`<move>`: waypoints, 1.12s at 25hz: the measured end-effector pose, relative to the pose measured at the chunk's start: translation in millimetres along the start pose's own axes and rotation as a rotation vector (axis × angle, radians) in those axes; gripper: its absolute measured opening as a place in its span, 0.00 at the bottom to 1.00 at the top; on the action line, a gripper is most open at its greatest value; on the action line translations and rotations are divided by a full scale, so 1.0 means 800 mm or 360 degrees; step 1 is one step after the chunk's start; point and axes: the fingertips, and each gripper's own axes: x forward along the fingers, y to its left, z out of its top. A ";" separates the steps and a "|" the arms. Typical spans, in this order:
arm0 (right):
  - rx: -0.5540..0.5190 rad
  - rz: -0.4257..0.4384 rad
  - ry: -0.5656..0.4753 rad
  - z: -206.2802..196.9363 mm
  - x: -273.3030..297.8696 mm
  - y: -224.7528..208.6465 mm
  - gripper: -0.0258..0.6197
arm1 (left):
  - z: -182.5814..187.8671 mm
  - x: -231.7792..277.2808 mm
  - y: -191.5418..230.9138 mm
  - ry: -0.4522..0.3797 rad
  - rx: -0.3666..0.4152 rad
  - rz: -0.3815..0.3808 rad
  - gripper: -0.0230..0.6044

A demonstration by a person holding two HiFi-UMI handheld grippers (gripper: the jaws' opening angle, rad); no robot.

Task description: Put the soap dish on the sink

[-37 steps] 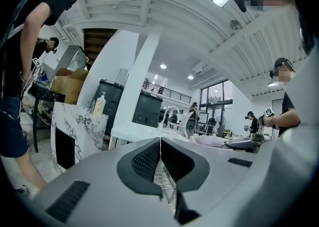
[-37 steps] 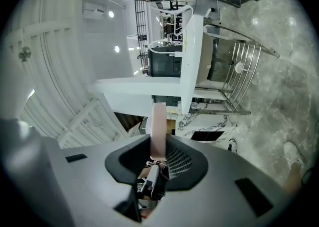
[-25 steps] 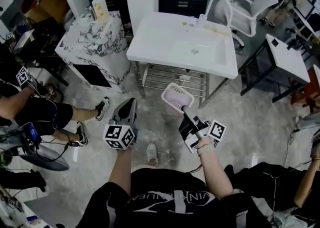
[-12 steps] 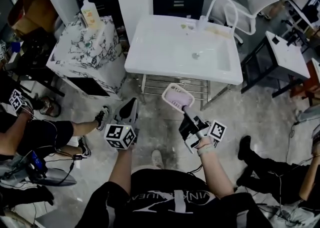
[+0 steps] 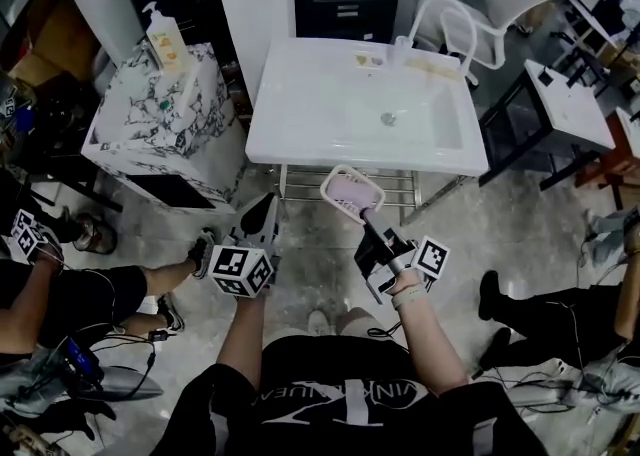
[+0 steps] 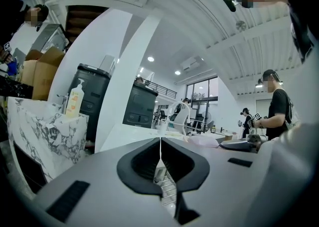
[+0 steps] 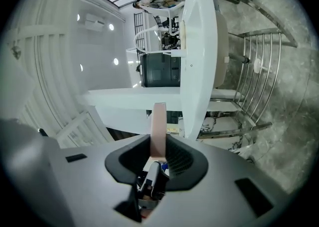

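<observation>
**Step in hand:** carry phase, placement not yet done.

- The right hand-held gripper (image 5: 364,216) is clamped narrowly on one edge of the pale pink soap dish (image 5: 349,191). In the right gripper view the dish (image 7: 159,124) shows edge-on as a thin pink strip pinched between the jaws of the hand-held gripper (image 7: 158,144).
- The dish is in the air, out in front of the person. It is just short of the near rim of the white sink (image 5: 300,144) and above the metal rack (image 5: 300,180) under it. It touches neither, as far as the head view shows.
- The left hand-held gripper (image 5: 262,214) is level with its jaws pressed together and nothing between them, as the left gripper view confirms (image 6: 160,157). It is idle beside the right one.
- A marble-patterned cabinet (image 5: 150,119) with a pump bottle (image 5: 163,36) stands left of the sink (not part of this task).

**Next move, as I judge it:**

- Carry the dish farther out and over the near rim to a flat part of the sink top. The broad ledge left of the basin (image 5: 405,122) looks the easiest target.
- Level the dish so its base faces down, then lower it until it rests.
- Only then let the jaws part, and draw back toward the near side without dragging the dish.
</observation>
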 end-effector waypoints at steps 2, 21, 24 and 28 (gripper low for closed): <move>0.0008 -0.0014 -0.0002 0.003 0.008 -0.005 0.19 | 0.004 0.007 0.005 -0.0001 0.0003 -0.0011 0.07; -0.0003 -0.0053 0.0236 0.101 0.189 -0.046 0.19 | 0.027 0.168 0.098 0.0009 0.0042 0.0072 0.07; 0.0006 -0.0071 0.0289 0.119 0.212 -0.052 0.19 | 0.032 0.198 0.108 0.0026 0.0040 0.0082 0.07; 0.0023 -0.0086 0.0332 0.144 0.239 -0.060 0.19 | 0.039 0.235 0.119 0.0034 0.0036 0.0094 0.07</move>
